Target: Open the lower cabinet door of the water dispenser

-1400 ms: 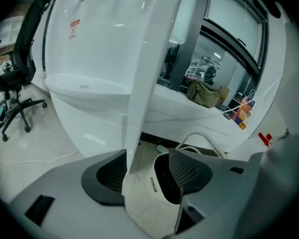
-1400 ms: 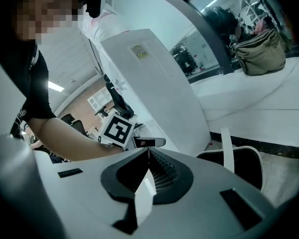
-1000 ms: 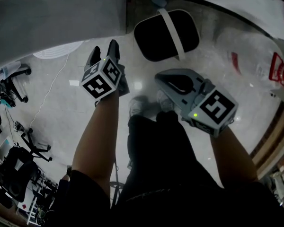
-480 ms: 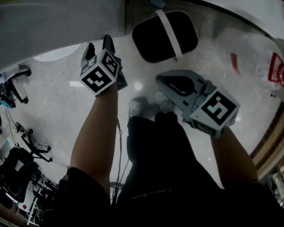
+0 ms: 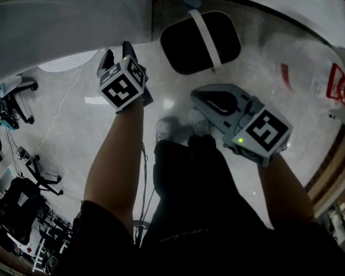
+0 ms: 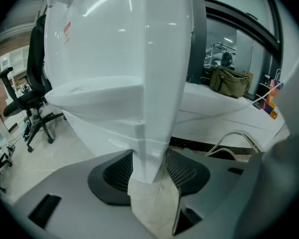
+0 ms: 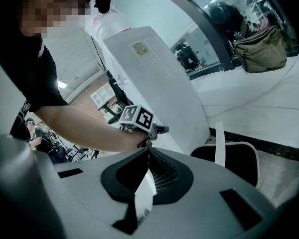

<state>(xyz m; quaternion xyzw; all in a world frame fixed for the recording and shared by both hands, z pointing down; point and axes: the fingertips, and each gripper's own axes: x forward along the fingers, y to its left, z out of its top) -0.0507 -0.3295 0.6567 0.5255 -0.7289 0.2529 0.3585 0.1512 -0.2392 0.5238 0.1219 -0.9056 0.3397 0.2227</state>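
Observation:
The white water dispenser (image 5: 75, 33) fills the head view's upper left. My left gripper (image 5: 118, 52) points up at its lower front. In the left gripper view the vertical edge of the lower cabinet door (image 6: 152, 133) stands between the jaws of the left gripper (image 6: 149, 156). The jaws are closing, and both black mesh pads (image 6: 117, 173) lie against that edge. My right gripper (image 5: 194, 94) hangs apart over the floor, shut on nothing. The right gripper view shows the right gripper (image 7: 148, 153) with pads meeting, and beyond it the dispenser (image 7: 154, 78) and the left gripper's marker cube (image 7: 138, 117).
A black bin with a white strap (image 5: 201, 42) stands on the floor right of the dispenser. A big clear water bottle with a red label (image 5: 310, 68) lies at far right. Office chairs (image 5: 11, 102) and a cable (image 5: 60, 111) are at left. An olive bag (image 6: 229, 81) sits on a white counter.
My left gripper rose a little toward the dispenser's lower edge and tilted, its cube turning. The right gripper kept still.

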